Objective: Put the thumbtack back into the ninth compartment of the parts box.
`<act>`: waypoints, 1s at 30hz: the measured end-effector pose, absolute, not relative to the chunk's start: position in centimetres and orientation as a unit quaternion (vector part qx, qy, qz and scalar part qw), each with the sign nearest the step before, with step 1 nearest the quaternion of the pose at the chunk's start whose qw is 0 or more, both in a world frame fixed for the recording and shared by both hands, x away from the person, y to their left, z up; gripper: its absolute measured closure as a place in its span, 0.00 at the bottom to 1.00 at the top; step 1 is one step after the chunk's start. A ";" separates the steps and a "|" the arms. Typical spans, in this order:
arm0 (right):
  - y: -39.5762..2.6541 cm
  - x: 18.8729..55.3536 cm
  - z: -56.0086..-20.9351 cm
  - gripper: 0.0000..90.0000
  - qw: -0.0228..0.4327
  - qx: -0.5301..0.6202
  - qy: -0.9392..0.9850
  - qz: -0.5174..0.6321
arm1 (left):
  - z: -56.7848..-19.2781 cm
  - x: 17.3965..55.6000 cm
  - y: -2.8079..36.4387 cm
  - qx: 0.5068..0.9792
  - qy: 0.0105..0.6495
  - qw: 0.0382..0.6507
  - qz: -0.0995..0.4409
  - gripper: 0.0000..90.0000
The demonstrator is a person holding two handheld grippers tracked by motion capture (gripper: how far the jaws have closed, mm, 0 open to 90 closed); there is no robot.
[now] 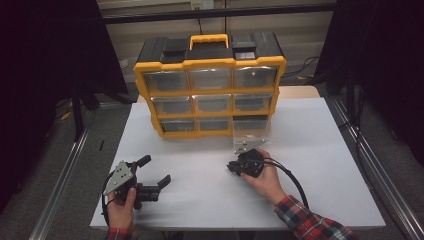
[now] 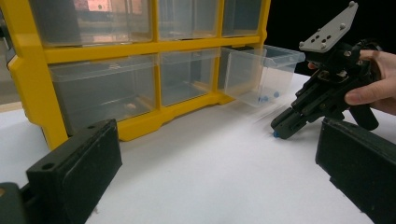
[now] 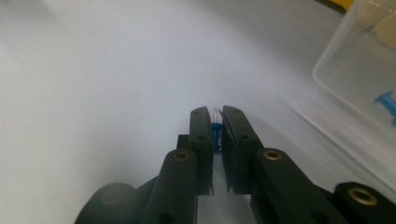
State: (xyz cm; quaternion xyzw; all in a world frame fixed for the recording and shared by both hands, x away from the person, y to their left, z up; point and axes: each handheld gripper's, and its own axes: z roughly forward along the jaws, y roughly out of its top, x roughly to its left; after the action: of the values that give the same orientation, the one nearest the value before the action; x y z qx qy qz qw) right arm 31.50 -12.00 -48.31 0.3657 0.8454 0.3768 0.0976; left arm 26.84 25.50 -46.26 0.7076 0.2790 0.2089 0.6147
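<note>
The right gripper (image 3: 214, 133) has its two black jaws nearly together over the white table (image 3: 93, 84), pinching a blue push pin (image 3: 215, 135) whose thin metal point sticks up between the tips. At the picture's right edge stands a clear plastic drawer (image 3: 355, 70) holding another blue push pin (image 3: 386, 101).

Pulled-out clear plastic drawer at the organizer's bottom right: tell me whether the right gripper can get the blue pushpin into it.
Probably yes. The right gripper, shut on the blue pushpin, sits beside the pulled-out clear plastic drawer, whose top is open, with nothing between them.
</note>
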 end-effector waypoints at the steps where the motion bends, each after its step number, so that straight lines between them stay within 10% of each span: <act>1: -12.0 31.5 -48.3 0.94 0.094 0.369 0.844 0.377 | -46.3 26.8 25.5 0.707 0.280 0.615 0.207 0.00; 30: -13.0 31.7 -48.3 0.96 0.067 0.376 0.838 0.390 | -46.3 26.8 25.5 0.707 0.277 0.617 0.207 0.00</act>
State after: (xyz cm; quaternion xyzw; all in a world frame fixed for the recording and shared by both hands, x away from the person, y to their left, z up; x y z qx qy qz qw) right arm 31.68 -12.97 -48.27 0.3758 0.8381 0.3896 0.0666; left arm 26.84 25.52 -46.25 0.7074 0.2769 0.2068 0.6166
